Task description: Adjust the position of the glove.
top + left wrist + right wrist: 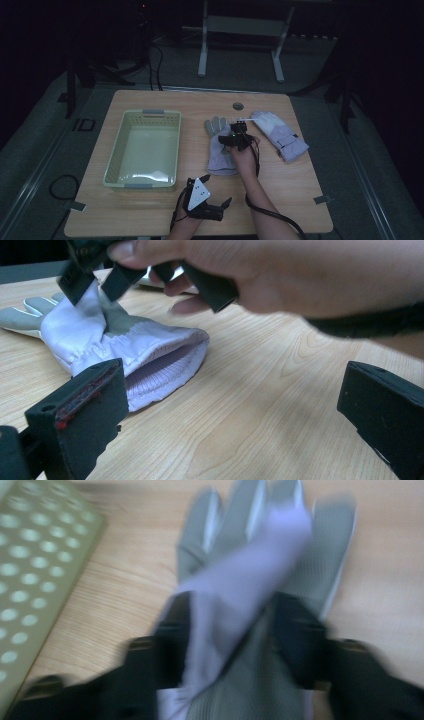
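My right gripper stood half spread over the near glove, a raised fold of it between the jaws. That glove lay mid-table between the basket and the second glove; my left gripper rested spread and empty.

Room dim; grey floor surrounds a light wooden table at frame centre; white metal frame legs stand at upper centre; black cables trail upper left; far background unlit.
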Motion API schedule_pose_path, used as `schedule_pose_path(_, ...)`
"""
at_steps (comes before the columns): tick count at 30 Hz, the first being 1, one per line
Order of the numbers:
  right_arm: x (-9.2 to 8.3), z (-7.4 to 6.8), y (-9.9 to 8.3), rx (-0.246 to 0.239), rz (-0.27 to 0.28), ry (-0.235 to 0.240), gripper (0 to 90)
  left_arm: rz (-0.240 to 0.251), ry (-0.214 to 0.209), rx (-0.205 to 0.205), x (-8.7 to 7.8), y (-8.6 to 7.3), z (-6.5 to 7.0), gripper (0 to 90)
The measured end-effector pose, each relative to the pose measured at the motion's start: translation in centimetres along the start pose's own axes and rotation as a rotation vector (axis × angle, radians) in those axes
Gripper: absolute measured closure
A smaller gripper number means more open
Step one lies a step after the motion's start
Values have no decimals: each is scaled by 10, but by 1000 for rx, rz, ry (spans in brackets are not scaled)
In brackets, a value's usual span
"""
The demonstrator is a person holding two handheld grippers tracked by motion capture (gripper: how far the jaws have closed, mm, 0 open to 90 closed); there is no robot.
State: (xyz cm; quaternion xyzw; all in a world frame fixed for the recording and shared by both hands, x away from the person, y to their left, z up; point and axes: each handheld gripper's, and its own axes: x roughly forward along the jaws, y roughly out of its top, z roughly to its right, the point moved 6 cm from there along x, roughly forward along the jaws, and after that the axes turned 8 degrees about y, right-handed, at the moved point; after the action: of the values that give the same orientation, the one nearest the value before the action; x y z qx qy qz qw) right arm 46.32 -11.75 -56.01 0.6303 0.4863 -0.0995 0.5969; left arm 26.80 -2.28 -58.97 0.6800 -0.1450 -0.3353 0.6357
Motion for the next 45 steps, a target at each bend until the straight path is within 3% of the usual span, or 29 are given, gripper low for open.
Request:
schedule_pose_path(1,-3,0,1,-30,-5,-20,410,-1,1,0,0,0,0,2)
schedule_pose_path(2,-9,1,2,-3,-26,-25,284,-1,2,0,0,0,0,2)
schedule_pose_path(3,-12,2,3,9,-43,1,206,-1,2,1,0,0,-1,2)
schedule_pose_path(5,-19,2,6,17,-43,66,187,-2,2,-1,0,0,-1,2)
schedule_pose_path(7,-25,4,9,-24,-42,66,125,-2,3,1,0,0,-1,2)
schedule_pose_path(13,-45,17,20,-97,7,75,149,-3,2,-6,0,0,-1,2)
schedule_pose_path(17,-65,36,27,-135,11,66,184,-6,2,-9,1,0,-2,2)
schedule_pose_path(18,-69,38,28,-138,12,73,184,-7,2,-9,1,0,-2,2)
schedule_pose_path(20,-76,42,30,-113,-9,133,184,-6,2,-8,1,0,-2,2)
schedule_pose_path(24,-88,50,36,-114,9,174,197,-5,3,-11,1,0,-1,2)
schedule_pose_path(26,-101,63,41,-153,26,139,146,-6,3,-12,1,0,-1,2)
schedule_pose_path(28,-103,67,42,-152,25,141,140,-6,3,-12,1,0,-2,2)
schedule_pose_path(30,-114,86,45,-205,56,139,152,-7,2,-12,1,0,-2,2)
schedule_pose_path(32,-117,93,46,-211,55,126,156,-6,3,-12,1,0,-1,2)
schedule_pose_path(33,-122,108,46,-220,71,131,155,-8,4,-11,1,0,-1,2)
schedule_pose_path(34,-125,118,44,-211,64,130,156,-9,4,-12,1,0,-2,2)
schedule_pose_path(37,-126,125,42,-203,47,121,167,-9,6,-13,1,0,-2,2)
schedule_pose_path(38,-128,132,39,-183,22,118,178,-9,5,-12,1,0,-2,2)
schedule_pose_path(39,-129,149,32,-123,-2,140,165,-8,5,-13,1,0,-2,2)
schedule_pose_path(40,-129,149,32,-123,-2,140,165,-8,5,-12,1,0,-2,2)
schedule_pose_path(41,-129,153,31,-127,7,131,110,-7,5,-14,1,0,-2,2)
schedule_pose_path(44,-129,161,29,-133,33,117,108,-6,4,-17,1,0,-2,2)
schedule_pose_path(45,-123,171,26,-138,7,87,150,-7,4,-17,1,0,-2,2)
